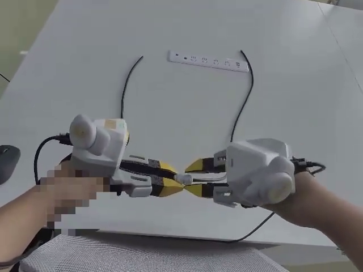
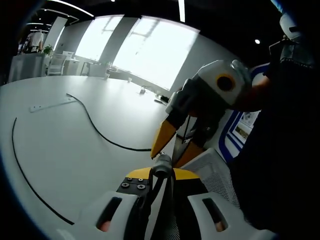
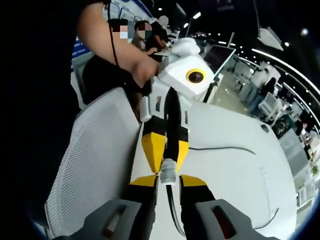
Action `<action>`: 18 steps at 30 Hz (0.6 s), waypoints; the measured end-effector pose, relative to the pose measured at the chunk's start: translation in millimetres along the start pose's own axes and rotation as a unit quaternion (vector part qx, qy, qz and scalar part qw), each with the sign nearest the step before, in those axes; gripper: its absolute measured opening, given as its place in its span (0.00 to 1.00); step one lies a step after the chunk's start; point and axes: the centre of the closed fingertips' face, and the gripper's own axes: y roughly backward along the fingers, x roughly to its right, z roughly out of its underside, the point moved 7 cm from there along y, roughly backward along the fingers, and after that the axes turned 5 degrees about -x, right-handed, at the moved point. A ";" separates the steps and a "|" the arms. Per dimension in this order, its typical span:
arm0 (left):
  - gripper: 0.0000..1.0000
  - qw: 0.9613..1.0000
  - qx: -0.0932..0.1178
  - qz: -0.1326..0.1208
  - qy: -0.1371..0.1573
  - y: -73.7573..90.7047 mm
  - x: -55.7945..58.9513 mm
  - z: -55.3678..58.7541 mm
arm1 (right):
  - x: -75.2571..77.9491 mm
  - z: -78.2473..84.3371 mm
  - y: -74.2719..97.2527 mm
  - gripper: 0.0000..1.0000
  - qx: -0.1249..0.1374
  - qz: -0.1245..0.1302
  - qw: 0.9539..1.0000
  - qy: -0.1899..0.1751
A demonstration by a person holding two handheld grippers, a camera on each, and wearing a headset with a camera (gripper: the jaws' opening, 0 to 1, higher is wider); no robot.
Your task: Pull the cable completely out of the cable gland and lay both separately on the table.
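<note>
Left gripper [image 2: 161, 176]: jaws narrow, tips at gland [image 1: 182, 179], above bench [image 1: 181, 107] near edge | right gripper [image 3: 169, 179]: tips meet gland from opposite side, thin cable [image 3: 173, 212] trailing between jaws | which clamps what: cannot tell | bench: white, power strip [image 1: 208, 60], loose black lead [image 1: 126, 88] | mesh chair [image 3: 95, 160] below.

White table [image 1: 170, 102], power strip [image 1: 208, 60], mesh chair [image 1: 142, 255]
</note>
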 end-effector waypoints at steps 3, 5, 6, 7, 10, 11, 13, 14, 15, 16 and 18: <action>0.15 1.000 -0.003 -0.002 -0.011 0.2 0.0 -0.2 | 3.1 -0.1 4.0 0.22 0.023 -0.030 0.997 -0.060; 0.15 1.000 -0.004 -0.003 -0.019 0.2 -0.1 -0.1 | 6.5 2.0 8.0 0.19 0.033 -0.059 0.994 -0.087; 0.15 0.999 -0.004 -0.005 -0.033 0.3 0.2 -0.4 | 7.8 4.2 9.3 0.18 0.043 -0.085 0.987 -0.129; 0.15 0.999 -0.003 -0.005 -0.037 0.5 0.7 -0.4 | 13.2 6.6 9.8 0.18 0.047 -0.084 0.984 -0.149; 0.15 0.999 -0.001 -0.009 -0.053 1.3 1.5 -0.9 | 26.2 10.8 12.0 0.20 0.090 -0.112 0.964 -0.223; 0.15 0.998 0.000 -0.009 -0.058 1.6 1.9 -1.2 | 26.3 12.0 12.7 0.21 0.100 -0.149 0.949 -0.259; 0.15 0.998 0.002 -0.011 -0.069 2.2 2.4 -2.1 | 27.1 14.4 12.2 0.20 0.109 -0.181 0.934 -0.288; 0.15 0.997 0.003 -0.012 -0.074 2.4 2.7 -2.5 | 27.3 15.6 11.2 0.19 0.109 -0.190 0.928 -0.300; 0.15 0.997 0.004 -0.011 -0.079 2.9 3.5 -3.2 | 26.0 18.0 9.6 0.20 0.105 -0.212 0.916 -0.324; 0.15 0.997 0.004 -0.011 -0.082 3.1 3.8 -3.7 | 27.3 19.8 8.0 0.20 0.105 -0.209 0.915 -0.329; 0.15 0.996 0.002 -0.012 -0.085 3.2 3.1 -3.7 | 28.6 20.7 6.0 0.19 0.118 -0.218 0.902 -0.352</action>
